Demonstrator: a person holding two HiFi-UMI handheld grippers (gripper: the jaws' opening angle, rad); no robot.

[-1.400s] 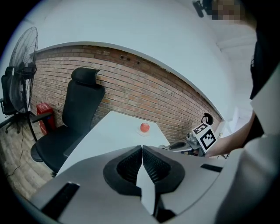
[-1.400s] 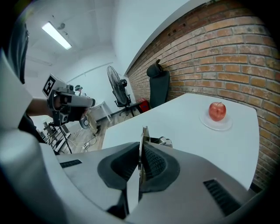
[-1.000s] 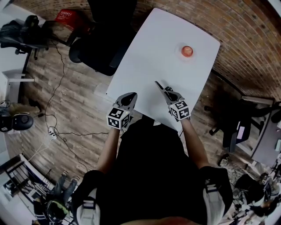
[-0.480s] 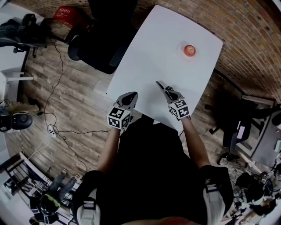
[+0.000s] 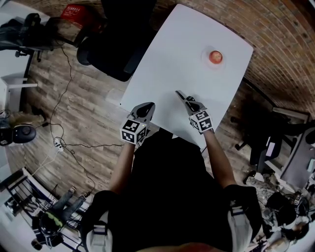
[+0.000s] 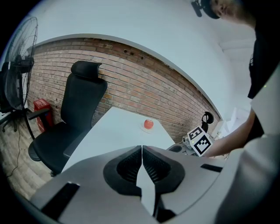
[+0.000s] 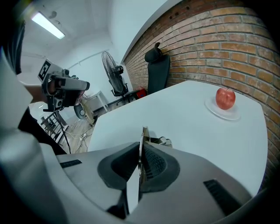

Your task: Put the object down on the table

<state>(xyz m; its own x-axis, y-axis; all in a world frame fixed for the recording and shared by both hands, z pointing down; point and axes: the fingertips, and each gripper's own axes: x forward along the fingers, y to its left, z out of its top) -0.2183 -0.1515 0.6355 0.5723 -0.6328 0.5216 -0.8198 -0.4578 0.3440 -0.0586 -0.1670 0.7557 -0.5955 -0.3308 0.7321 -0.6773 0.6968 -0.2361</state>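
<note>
My right gripper (image 5: 188, 102) is shut on a thin metal tool (image 5: 180, 95) whose tip sticks out past the jaws, low over the near part of the white table (image 5: 167, 59). In the right gripper view the flat blade (image 7: 143, 133) stands edge-on between the pads of the right gripper (image 7: 141, 151). A red apple (image 5: 215, 57) rests on a small white plate (image 7: 221, 113) at the table's far right. At the table's near left edge my left gripper (image 5: 144, 111) is shut and holds nothing; in its own view its pads (image 6: 131, 164) meet.
A black office chair (image 5: 113, 44) stands against the table's left side. A red crate (image 5: 76, 12) and cables (image 5: 61, 98) lie on the wooden floor at the left. A standing fan (image 6: 17, 65) and a brick wall (image 6: 144, 92) are behind the table.
My right gripper has sunk a little toward the table with the tool still in it. The left gripper has kept still.
</note>
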